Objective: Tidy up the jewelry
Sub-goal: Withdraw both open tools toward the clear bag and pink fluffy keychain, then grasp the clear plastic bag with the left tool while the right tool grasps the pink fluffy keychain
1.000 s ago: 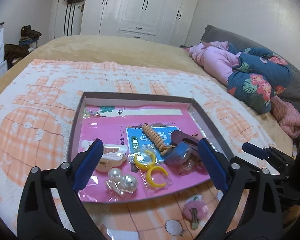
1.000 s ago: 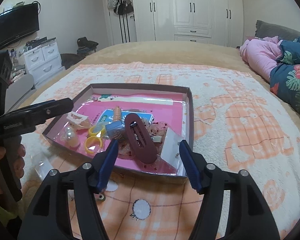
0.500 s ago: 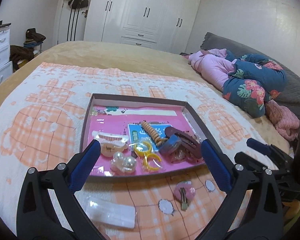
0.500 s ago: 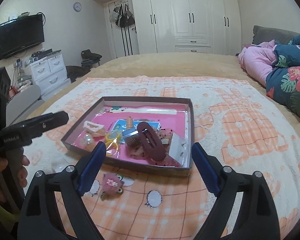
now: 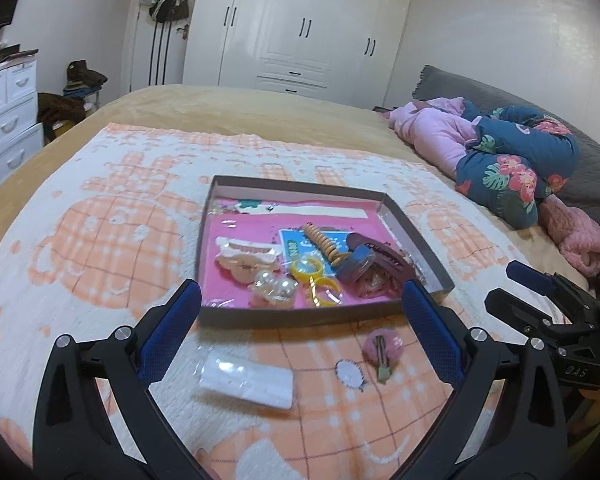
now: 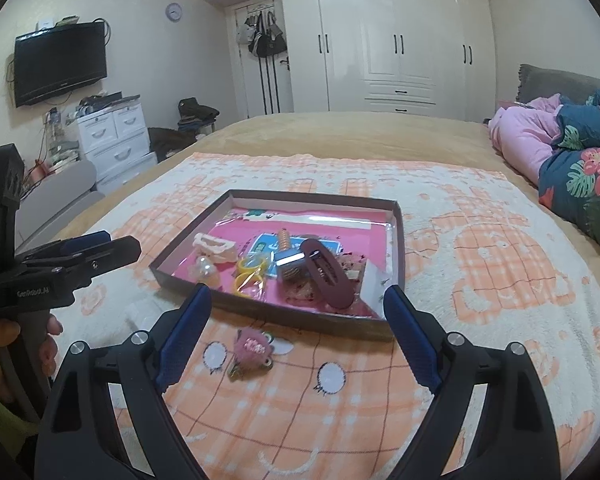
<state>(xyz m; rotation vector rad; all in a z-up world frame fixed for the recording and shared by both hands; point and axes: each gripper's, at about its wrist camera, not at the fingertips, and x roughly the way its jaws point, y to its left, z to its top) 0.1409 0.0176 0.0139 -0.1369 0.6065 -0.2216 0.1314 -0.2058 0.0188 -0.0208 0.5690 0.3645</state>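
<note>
A shallow brown tray (image 5: pixel 324 316) with a pink liner lies on the blanket. It holds a maroon hair clip (image 5: pixel 384 258), yellow rings (image 5: pixel 308 268), pearl pieces (image 5: pixel 274 284), a cream claw clip (image 5: pixel 244 256) and an orange spiral tie (image 5: pixel 324 244). In front of the tray, on the blanket, lie a pink fuzzy hair clip (image 5: pixel 382 348) and a clear plastic packet (image 5: pixel 246 378). My left gripper (image 5: pixel 300 296) is open and empty, short of the tray's near wall. My right gripper (image 6: pixel 298 298) is also open and empty, with the fuzzy clip (image 6: pixel 254 346) below its jaws and the tray (image 6: pixel 300 320) ahead.
The orange-and-white blanket (image 6: pixel 480 264) covers a tan bed. Pink and floral bedding (image 5: pixel 512 160) is piled at the right. White wardrobes (image 6: pixel 400 40) line the far wall, and white drawers (image 6: pixel 116 136) stand at the left. A hand (image 6: pixel 4 344) grips the left tool's handle.
Both grippers have drawn back from the tray, which now looks smaller. The fuzzy clip and the clear packet have come fully into view. The right jaws have spread wider.
</note>
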